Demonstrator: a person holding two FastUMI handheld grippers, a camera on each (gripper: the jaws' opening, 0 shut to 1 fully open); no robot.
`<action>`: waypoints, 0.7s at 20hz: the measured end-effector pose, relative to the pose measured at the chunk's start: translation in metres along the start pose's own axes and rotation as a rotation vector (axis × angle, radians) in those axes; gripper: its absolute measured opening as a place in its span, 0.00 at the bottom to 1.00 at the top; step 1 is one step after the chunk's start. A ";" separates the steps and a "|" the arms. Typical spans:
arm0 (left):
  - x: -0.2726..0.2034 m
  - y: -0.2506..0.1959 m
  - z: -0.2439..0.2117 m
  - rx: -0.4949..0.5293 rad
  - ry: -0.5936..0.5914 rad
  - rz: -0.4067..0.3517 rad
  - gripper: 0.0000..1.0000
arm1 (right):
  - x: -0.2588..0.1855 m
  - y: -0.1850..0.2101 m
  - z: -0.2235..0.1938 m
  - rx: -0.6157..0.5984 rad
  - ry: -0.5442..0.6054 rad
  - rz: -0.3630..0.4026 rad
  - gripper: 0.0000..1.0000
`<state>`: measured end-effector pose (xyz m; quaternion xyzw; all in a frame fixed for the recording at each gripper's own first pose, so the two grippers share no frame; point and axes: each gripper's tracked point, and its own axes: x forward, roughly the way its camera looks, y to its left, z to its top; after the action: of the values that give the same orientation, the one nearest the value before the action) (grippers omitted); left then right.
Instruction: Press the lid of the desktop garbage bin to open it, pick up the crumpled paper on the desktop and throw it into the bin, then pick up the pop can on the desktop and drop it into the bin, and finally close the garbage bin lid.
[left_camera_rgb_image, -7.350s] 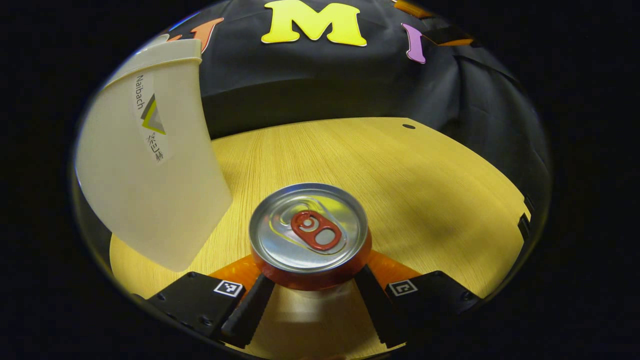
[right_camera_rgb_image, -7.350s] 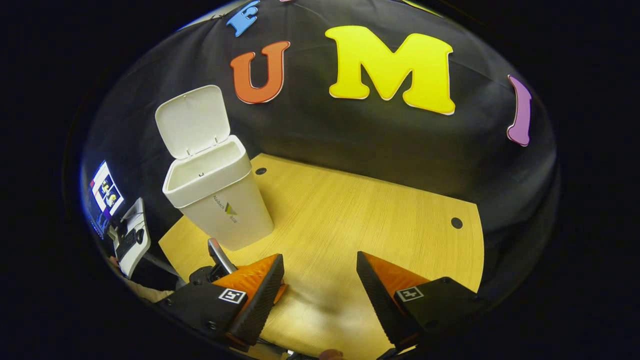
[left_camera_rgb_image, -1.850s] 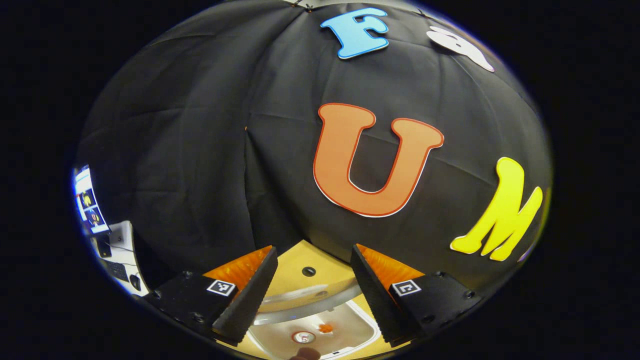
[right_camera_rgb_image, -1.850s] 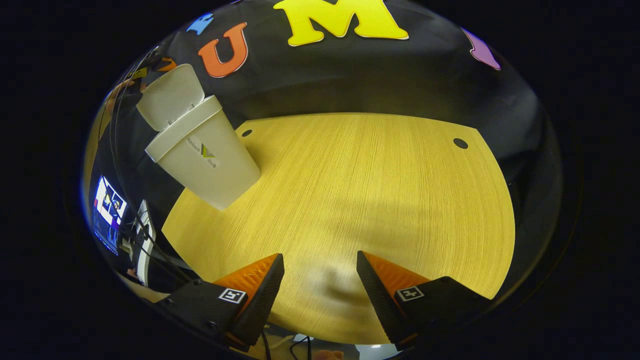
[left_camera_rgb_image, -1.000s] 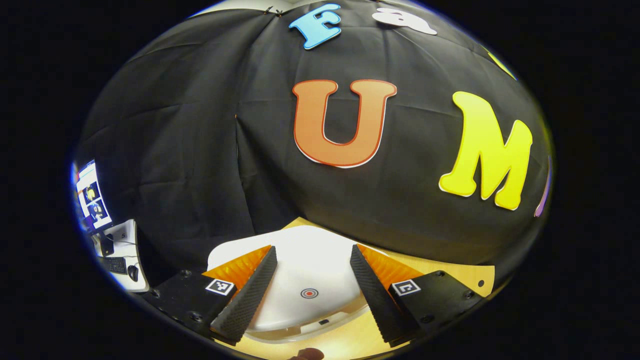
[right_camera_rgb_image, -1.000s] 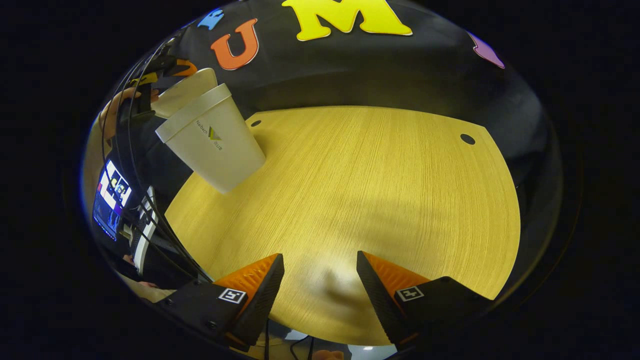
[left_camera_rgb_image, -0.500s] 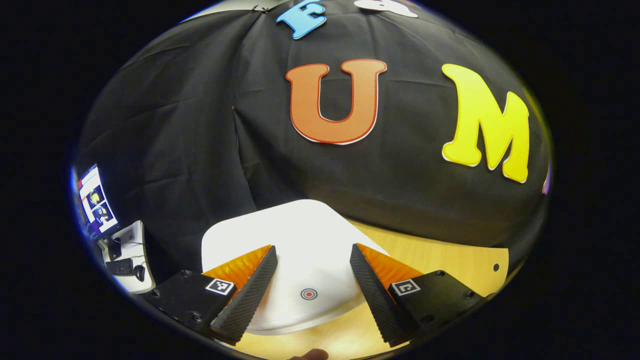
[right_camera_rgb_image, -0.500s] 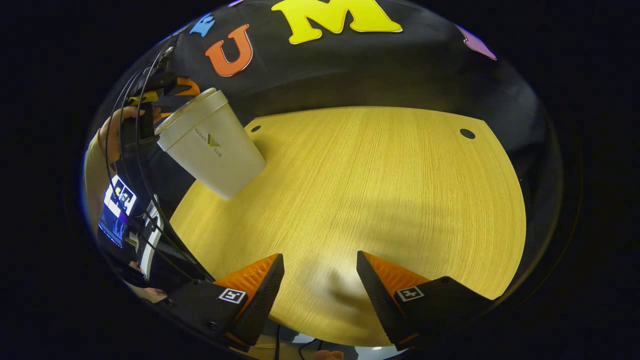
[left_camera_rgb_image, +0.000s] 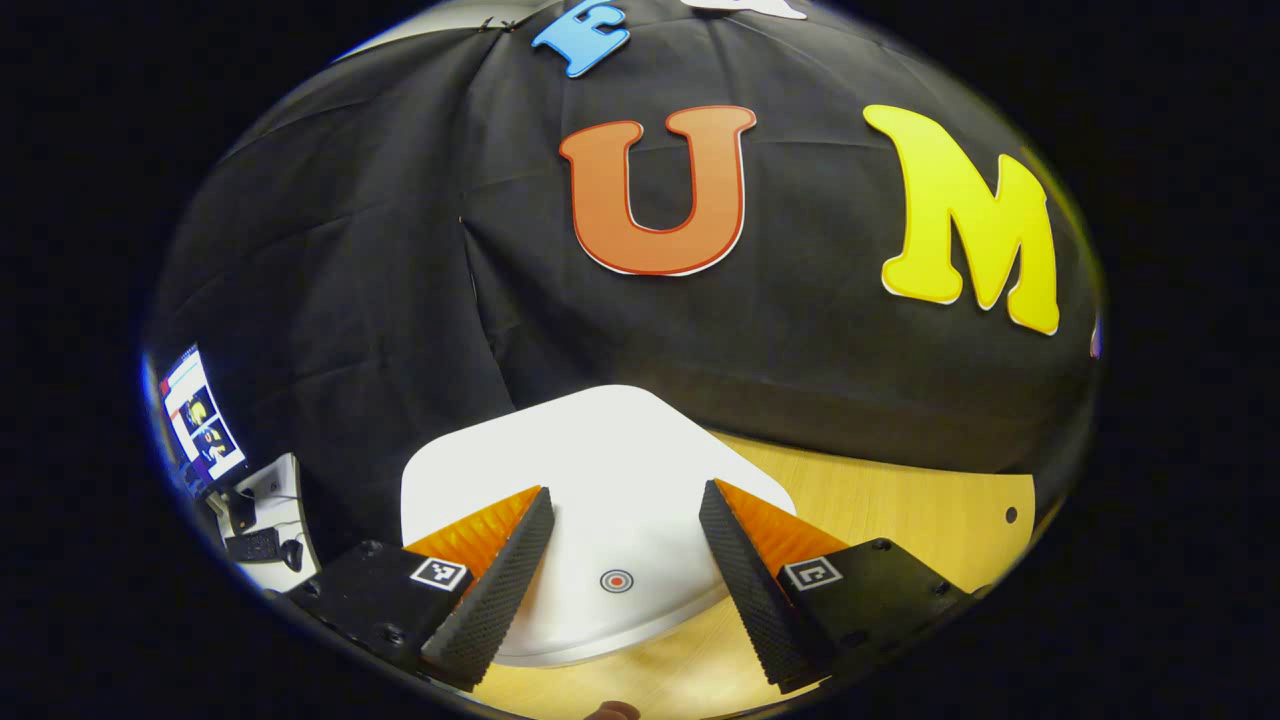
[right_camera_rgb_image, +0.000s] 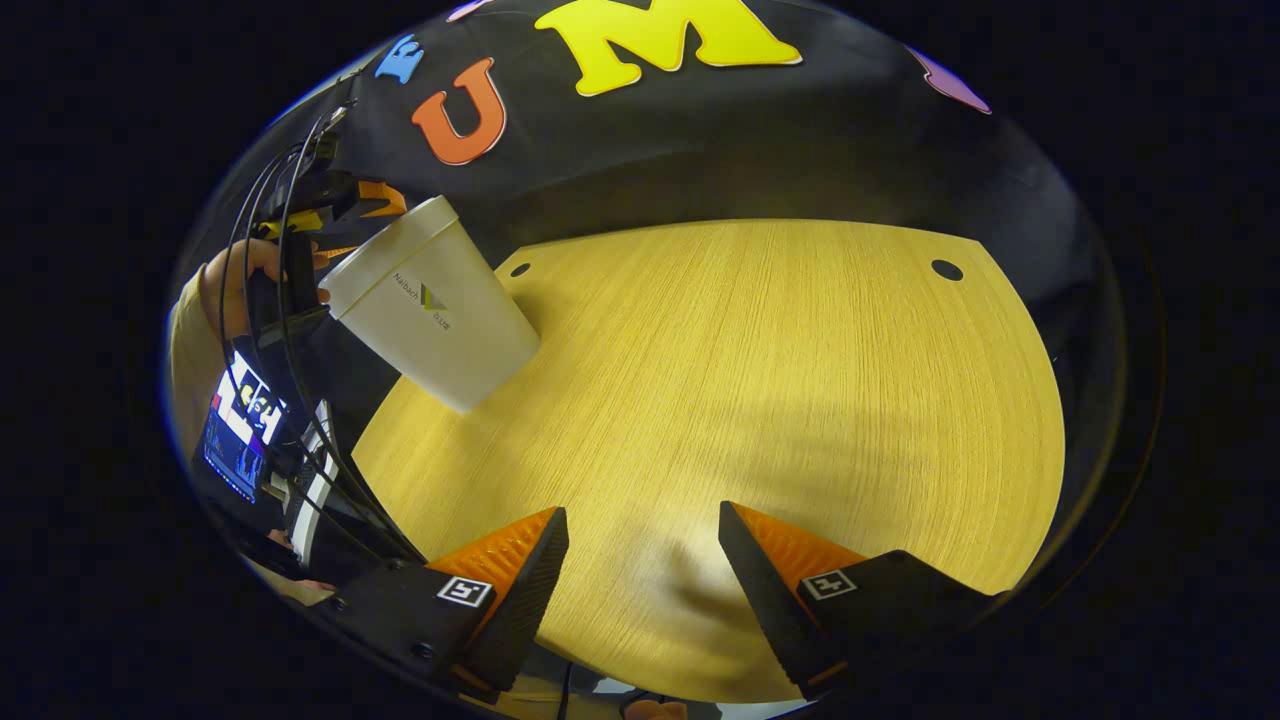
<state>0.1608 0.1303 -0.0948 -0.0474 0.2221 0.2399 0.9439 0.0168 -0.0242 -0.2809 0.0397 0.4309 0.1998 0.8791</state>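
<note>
Fingers of the left gripper (left_camera_rgb_image: 618, 535) stand spread wide, holding nothing, just above the white plastic lid (left_camera_rgb_image: 600, 470) of the white desktop garbage bin (right_camera_rgb_image: 435, 315), which sits at the worktop's (right_camera_rgb_image: 780, 380) far left corner. Lid lies flat, apparently closed; whether the latch caught cannot be told. To finish well: press straight down near the small red ring mark (left_camera_rgb_image: 616, 580), lightly, so the bin does not tip. Right gripper (right_camera_rgb_image: 640, 570) hangs equally open and empty over bare pale wood.
</note>
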 end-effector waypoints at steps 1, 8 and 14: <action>0.000 -0.001 -0.002 -0.013 0.002 0.002 1.00 | 0.002 -0.001 0.002 0.006 -0.003 0.001 0.96; -0.004 -0.002 0.005 -0.025 -0.023 -0.032 0.98 | 0.002 -0.004 0.006 -0.019 -0.024 -0.016 0.91; -0.019 -0.007 0.030 -0.015 -0.083 -0.076 0.98 | -0.033 0.019 0.034 -0.139 -0.121 -0.042 0.95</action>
<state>0.1608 0.1215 -0.0598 -0.0529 0.1791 0.2074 0.9603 0.0193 -0.0161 -0.2308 -0.0186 0.3627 0.2079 0.9082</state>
